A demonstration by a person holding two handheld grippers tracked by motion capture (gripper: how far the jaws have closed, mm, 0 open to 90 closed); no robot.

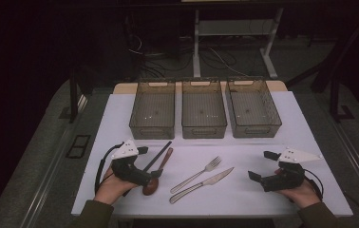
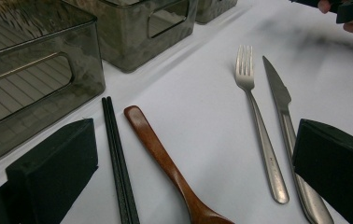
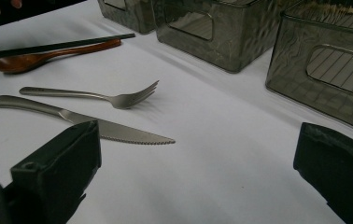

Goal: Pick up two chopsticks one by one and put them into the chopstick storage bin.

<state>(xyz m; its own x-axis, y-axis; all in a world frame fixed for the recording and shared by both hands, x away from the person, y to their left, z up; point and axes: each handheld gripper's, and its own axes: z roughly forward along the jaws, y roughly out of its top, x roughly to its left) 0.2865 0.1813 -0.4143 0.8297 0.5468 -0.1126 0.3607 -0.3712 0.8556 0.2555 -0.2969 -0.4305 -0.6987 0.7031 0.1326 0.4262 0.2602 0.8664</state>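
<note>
Both grippers, left gripper (image 1: 148, 162) and right gripper (image 1: 262, 165), are held wide open, empty; sorting is judged unstarted, chopsticks (image 1: 156, 156) at twelve o'clock to be grasped first.

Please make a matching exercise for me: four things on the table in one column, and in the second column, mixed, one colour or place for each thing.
Things:
1. spoon
2. chopsticks
3. knife
4. bins

Descriptions:
A. black, thin pair
B. silver, with a toothed blade
C. brown wood
D. smoky see-through, in a row at the far side

Pairs: 1-C, 2-A, 3-B, 4-D
</note>
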